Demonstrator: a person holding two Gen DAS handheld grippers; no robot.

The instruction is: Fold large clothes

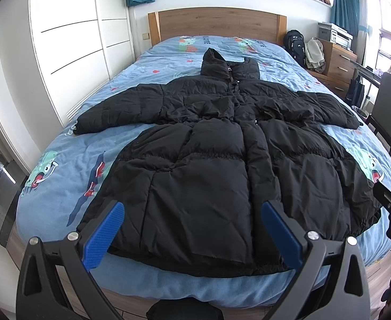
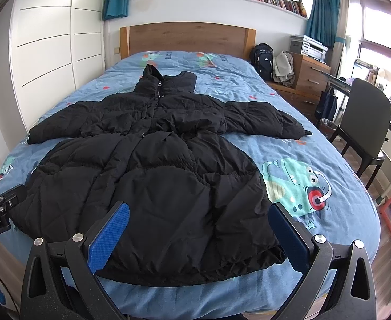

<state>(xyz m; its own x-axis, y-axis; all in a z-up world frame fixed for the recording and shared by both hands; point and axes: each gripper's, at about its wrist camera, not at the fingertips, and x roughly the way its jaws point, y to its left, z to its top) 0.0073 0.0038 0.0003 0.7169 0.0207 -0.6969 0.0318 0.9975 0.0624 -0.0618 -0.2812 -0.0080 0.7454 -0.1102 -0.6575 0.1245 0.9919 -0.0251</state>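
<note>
Spreading: black coat [image 1: 208,146] lies flat, sleeves out, hem at the bed [image 1: 62,165] foot edge, ready for folding.
Left hand-held gripper [image 1: 192,221]: fingers apart, empty.
Right hand-held gripper [image 2: 199,221]: fingers apart, empty.

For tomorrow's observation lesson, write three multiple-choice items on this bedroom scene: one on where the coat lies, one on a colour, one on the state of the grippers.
1. Where does the black coat lie?
A. On the chair
B. Spread on the bed
C. On the floor

2. What colour are the gripper finger pads?
A. Blue
B. Red
C. Yellow

3. How are the left gripper and right gripper?
A. Both clamped on a sleeve
B. One open, one shut
C. Both open, holding nothing

Key: 1 B, the coat lies flat with sleeves out on the blue cover; 2 A, the pads show blue in both views; 3 C, the fingers stand wide apart above the hem.
</note>
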